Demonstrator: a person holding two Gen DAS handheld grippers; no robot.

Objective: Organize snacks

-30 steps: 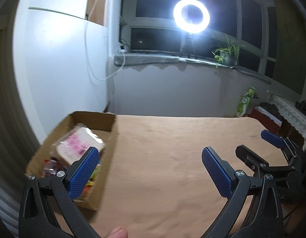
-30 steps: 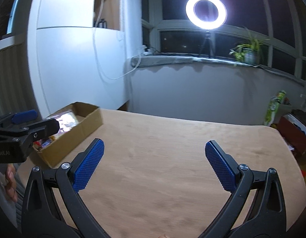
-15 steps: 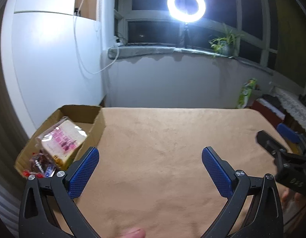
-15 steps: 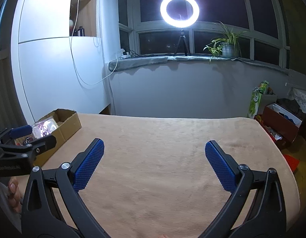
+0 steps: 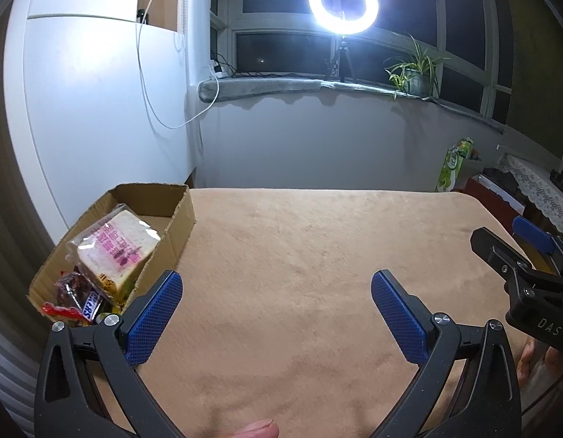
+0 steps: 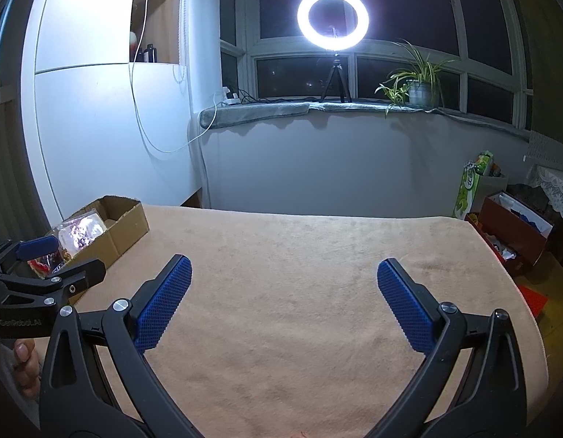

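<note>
A cardboard box (image 5: pixel 179 219) sits at the table's left edge, also seen as the box (image 6: pixel 130 219) in the right wrist view. Inside lie a bagged bread loaf (image 5: pixel 117 246) with pink print, a Snickers bar (image 5: pixel 91 304) and other wrapped snacks. My left gripper (image 5: pixel 278 294) hovers open over the tan table cloth (image 5: pixel 299 255), just right of the box, holding nothing. My right gripper (image 6: pixel 283 279) is open and empty above the table's middle. Each gripper shows at the edge of the other's view.
A ring light on a tripod (image 6: pixel 332 18) and a potted plant (image 6: pixel 418 80) stand on the windowsill beyond the table. A white cabinet (image 5: pixel 91 109) rises behind the box. A red box (image 6: pixel 511 233) and a green bag (image 6: pixel 471 182) sit off the right edge.
Both views have pulled back and tilted up from the box, which now lies lower left and farther away. Both grippers stay open and empty.
</note>
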